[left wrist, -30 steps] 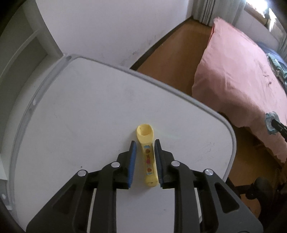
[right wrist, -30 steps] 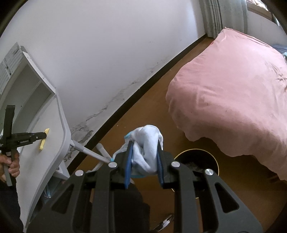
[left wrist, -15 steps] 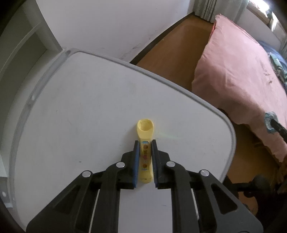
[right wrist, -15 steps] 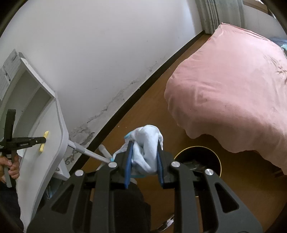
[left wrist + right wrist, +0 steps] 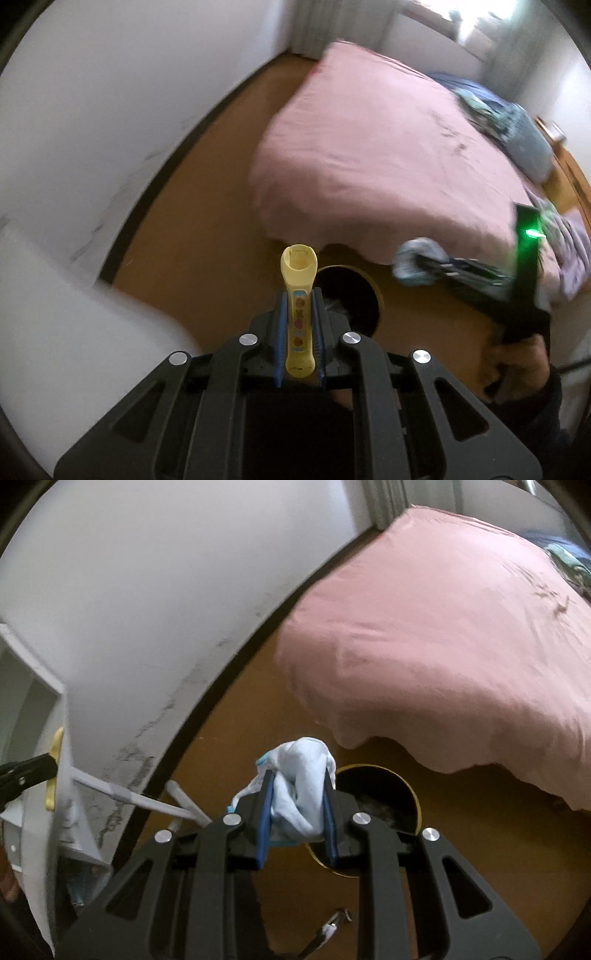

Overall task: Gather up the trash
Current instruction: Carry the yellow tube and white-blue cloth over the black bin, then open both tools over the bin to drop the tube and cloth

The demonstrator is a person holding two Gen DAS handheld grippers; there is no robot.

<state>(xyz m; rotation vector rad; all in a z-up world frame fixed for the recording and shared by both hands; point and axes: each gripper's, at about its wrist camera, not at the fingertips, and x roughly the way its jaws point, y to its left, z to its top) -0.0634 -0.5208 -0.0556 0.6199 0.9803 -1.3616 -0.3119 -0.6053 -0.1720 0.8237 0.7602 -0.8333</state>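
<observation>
Over the floor now, not the white table (image 5: 92, 332): the left gripper (image 5: 300, 328) has lifted the yellow plastic piece (image 5: 298, 295) off the tabletop, where it lay half a sec ago, and swung twd the round black bin (image 5: 354, 295); its jaws are clamped on the piece's stem, wide end poking fwd, just short of the bin mouth. View is motion-blurred, so the swing looks fast. Right gripper (image 5: 297, 808) hasn't changed: jaws squeezed on a crumpled pale-blue tissue wad (image 5: 299, 775), held above the floor w/ the bin (image 5: 380, 801) rim just to its right. Judging from this, both bits of trash are picked & only the drops remain. Room: open brown floor around the bin, but the pink bed (image 5: 443, 646) cover overhangs close behind it, table edge & its white legs (image 5: 136, 797) sit to the left, and both tools converge on one small opening, so they prob. need to go one at a time.
</observation>
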